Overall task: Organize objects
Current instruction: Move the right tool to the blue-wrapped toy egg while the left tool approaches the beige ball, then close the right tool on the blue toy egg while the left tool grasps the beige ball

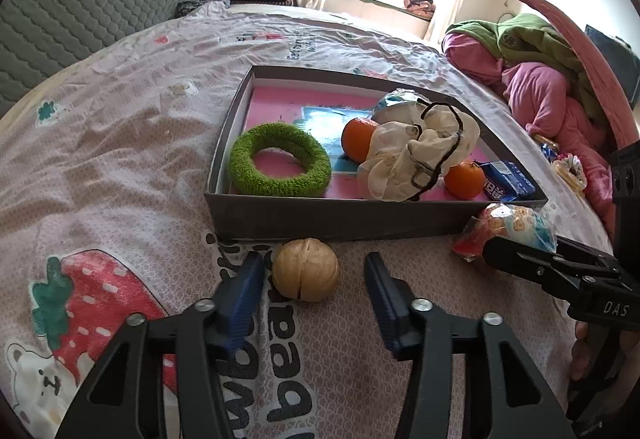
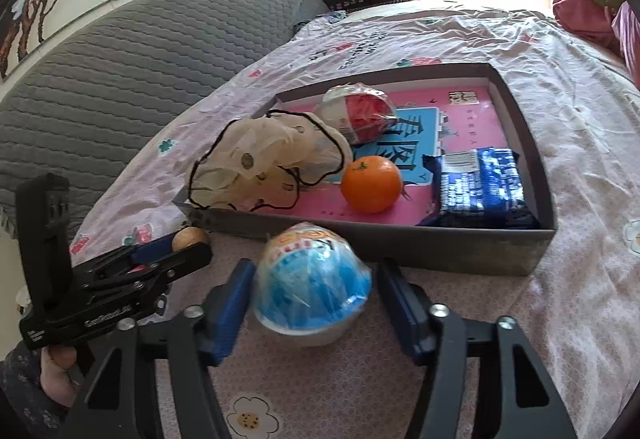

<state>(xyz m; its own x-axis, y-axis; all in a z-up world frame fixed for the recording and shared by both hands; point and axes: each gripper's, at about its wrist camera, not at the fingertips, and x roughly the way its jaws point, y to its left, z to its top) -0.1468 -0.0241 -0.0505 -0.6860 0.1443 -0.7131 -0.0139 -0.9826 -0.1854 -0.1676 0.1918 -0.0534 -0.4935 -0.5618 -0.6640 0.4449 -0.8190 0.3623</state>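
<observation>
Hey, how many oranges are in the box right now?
2. One orange lies mid-box, between the green ring and the cloth pouch. The other orange sits near the front wall beside the blue packet. The pouch could hide more.

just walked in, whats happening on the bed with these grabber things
A person is tidying loose items into a grey box on the bed. The left gripper is open around a walnut; the right gripper is open around a wrapped snack cup. Both items sit outside the box, not yet gripped.
</observation>
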